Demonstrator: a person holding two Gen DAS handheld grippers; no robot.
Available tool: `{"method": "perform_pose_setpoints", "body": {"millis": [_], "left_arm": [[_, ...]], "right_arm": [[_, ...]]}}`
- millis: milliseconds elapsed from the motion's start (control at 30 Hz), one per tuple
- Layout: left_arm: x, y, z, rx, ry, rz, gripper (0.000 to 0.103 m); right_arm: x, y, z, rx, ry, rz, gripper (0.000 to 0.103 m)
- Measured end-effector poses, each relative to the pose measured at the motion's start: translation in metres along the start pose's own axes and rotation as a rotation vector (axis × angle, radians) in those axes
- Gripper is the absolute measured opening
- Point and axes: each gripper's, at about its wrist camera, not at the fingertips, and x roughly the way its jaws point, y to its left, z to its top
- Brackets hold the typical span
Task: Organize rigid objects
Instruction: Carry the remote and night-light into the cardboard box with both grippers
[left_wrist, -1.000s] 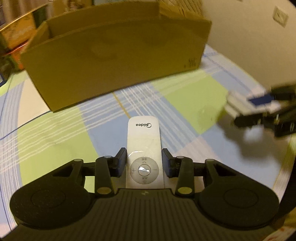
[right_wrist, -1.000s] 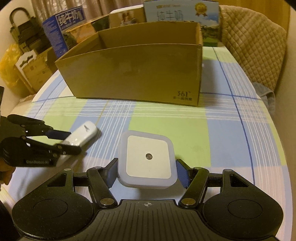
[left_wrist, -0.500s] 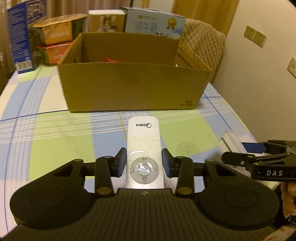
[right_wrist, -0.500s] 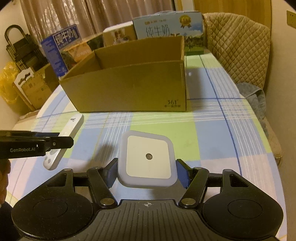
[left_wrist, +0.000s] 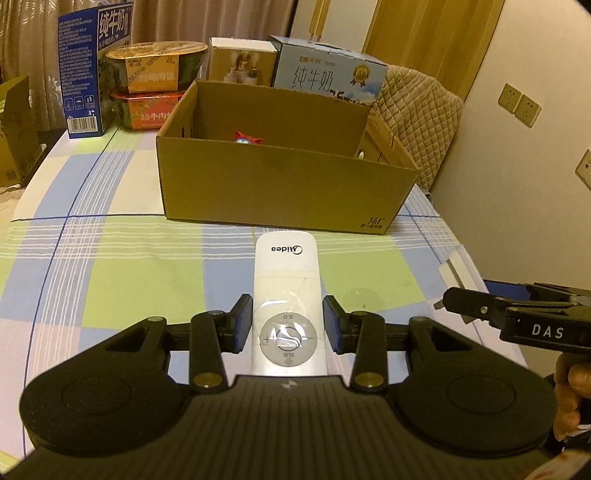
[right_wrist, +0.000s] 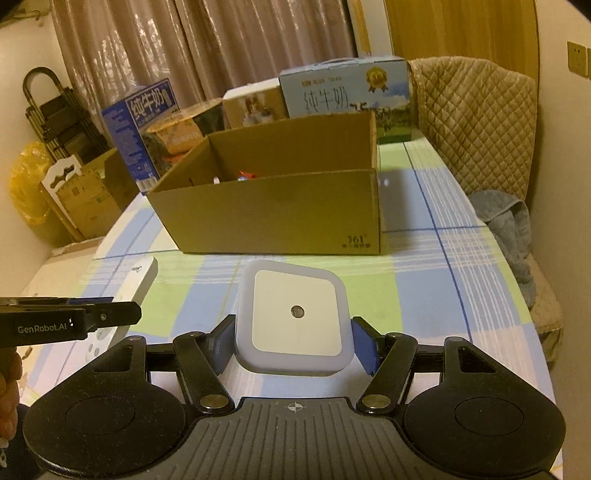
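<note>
Two things are held right now, one in each tool. Up close, the left gripper (left_wrist: 287, 326) is clamped on a white remote (left_wrist: 286, 295), with its pads on both long sides. The right gripper (right_wrist: 293, 347) is squeezing a square night light (right_wrist: 293, 321) the same way. Both things look lifted off the checked tablecloth (left_wrist: 110, 288), though from this angle I can't be sure how high.

I think the step in hand is the carry: both things are picked up and on the way to the cardboard box (left_wrist: 284, 192). Next, each tool must go up over the near wall of the box, then let go inside.

Between the tools and the box the cloth is bare, so the way is free. The near wall stands tall and could catch the long remote. The two tools are just beside each other and could bump. Inside the box a small red toy (left_wrist: 246, 137) lies by the far wall, with room left around it. Behind the box stand milk cartons (left_wrist: 328, 79).
</note>
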Motion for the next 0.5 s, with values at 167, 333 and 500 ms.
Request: {"method": "perform_pose_setpoints", "body": {"millis": [167,333,500], "left_arm": [[-0.005,-0.001,0.006,0.0,-0.014,-0.013,0.035],[-0.007,0.002,0.018,0.005,-0.032,-0.017,0.035],[-0.003,0.005,0.033,0.019,-0.038,-0.023,0.035]], "right_arm": [[-0.005,0.004,0.006,-0.013,-0.008,-0.001,0.062],[-0.005,0.003,0.011,-0.016,-0.014,-0.005,0.062],[0.001,0.0,0.018,-0.032,-0.007,-0.008,0.062]]}}
